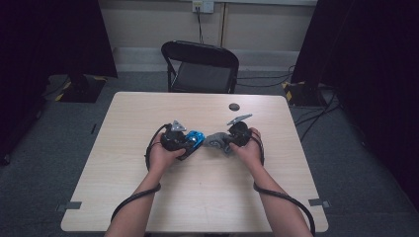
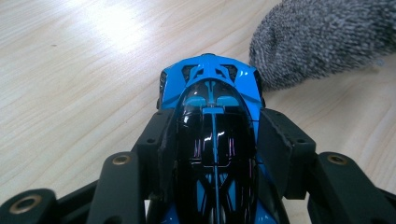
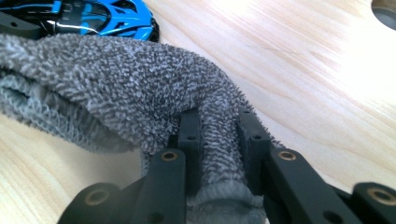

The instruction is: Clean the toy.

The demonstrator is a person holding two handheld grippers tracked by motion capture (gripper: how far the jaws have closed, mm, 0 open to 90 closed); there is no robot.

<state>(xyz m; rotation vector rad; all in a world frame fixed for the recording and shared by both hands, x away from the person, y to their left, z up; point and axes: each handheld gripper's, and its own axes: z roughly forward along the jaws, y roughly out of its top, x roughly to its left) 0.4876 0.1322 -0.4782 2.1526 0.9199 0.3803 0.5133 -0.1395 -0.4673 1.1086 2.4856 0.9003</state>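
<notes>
A blue and black toy car [image 2: 212,126] lies on the wooden table, with my left gripper [image 2: 212,149] shut on its sides; in the high view the car [image 1: 196,138] pokes out to the right of that gripper [image 1: 190,142]. A grey fluffy cloth [image 3: 116,88] is pinched in a fold between the black jaws of my right gripper [image 3: 219,140]. From above, the cloth [image 1: 215,140] hangs left of the right gripper [image 1: 226,143], almost touching the car's nose. In the left gripper view the cloth [image 2: 322,39] lies just beyond the car. The car [image 3: 100,17] lies behind the cloth in the right gripper view.
A small dark round disc [image 1: 234,106] lies on the table [image 1: 197,192] toward its far edge. A black folding chair [image 1: 200,66] stands behind the table. Dark curtains hang at both sides, and cables run over the floor at the right.
</notes>
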